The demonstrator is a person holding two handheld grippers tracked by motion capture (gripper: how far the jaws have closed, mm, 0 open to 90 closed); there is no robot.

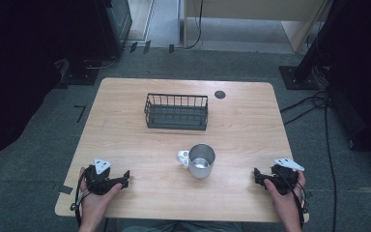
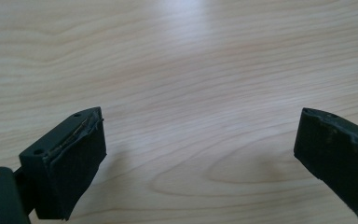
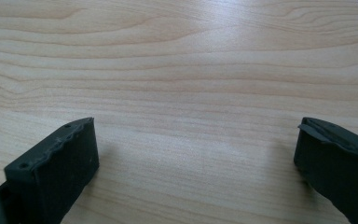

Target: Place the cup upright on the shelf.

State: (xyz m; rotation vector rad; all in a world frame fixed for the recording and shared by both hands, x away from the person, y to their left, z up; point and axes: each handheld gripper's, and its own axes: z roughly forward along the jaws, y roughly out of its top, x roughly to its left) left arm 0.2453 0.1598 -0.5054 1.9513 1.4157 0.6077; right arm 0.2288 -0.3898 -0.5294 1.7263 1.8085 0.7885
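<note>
I see pale wood-grain worktop (image 1: 140,145); shiny silver metal mug (image 1: 201,161), white handle; black wire basket (image 1: 176,111); dark round disc (image 1: 220,94); my grippers' jaws matte black; grey carpet floor (image 1: 53,145).

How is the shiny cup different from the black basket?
The round silver metal mug has solid shiny walls and a white handle; the black wire basket is rectangular, see-through and handle-free. The mug is smaller and nearer the person; the basket sits farther back. Both stand upright on the wooden table.

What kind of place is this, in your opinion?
Probably a lab or recording room, not a kitchen: a lone wooden table on grey carpet, cables across the floor, and just a metal mug and wire basket.
</note>
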